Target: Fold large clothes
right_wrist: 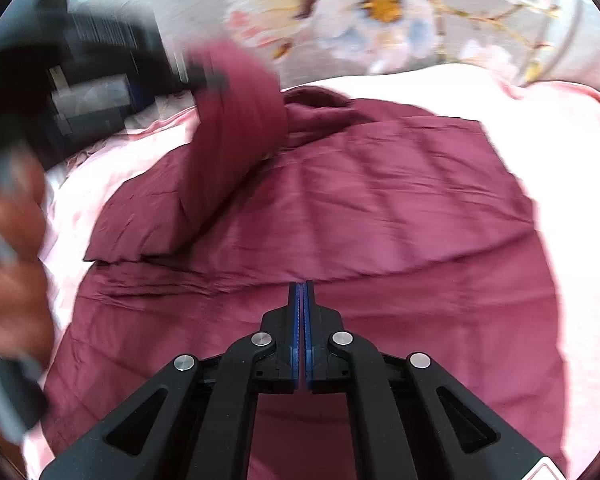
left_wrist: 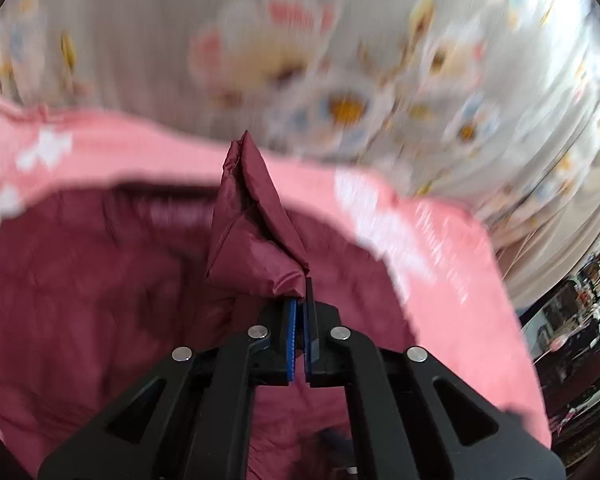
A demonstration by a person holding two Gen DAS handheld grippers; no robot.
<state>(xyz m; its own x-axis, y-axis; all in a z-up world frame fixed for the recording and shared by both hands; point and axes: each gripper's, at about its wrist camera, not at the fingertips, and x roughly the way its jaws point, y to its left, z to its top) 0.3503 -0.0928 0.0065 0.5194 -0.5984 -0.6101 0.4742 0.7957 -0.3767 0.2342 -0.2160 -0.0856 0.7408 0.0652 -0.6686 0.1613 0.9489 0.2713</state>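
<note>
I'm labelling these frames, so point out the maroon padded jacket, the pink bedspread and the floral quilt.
maroon padded jacket [right_wrist: 380, 208]: right wrist view, on its flat body.
pink bedspread [left_wrist: 148, 152]: left wrist view, on the bare stretch beyond the jacket.
floral quilt [right_wrist: 384, 4]: right wrist view, on a flower's yellow centre.

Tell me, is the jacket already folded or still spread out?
Partly folded. The jacket body lies spread flat on the pink sheet, while the left gripper, shut on its sleeve, lifts that over the body.

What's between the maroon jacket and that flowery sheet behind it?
A pink blanket. In the right wrist view the jacket lies on it, and a pink strip separates the jacket's far edge from the flowery sheet. The left wrist view, though blurred, shows the same.
</note>
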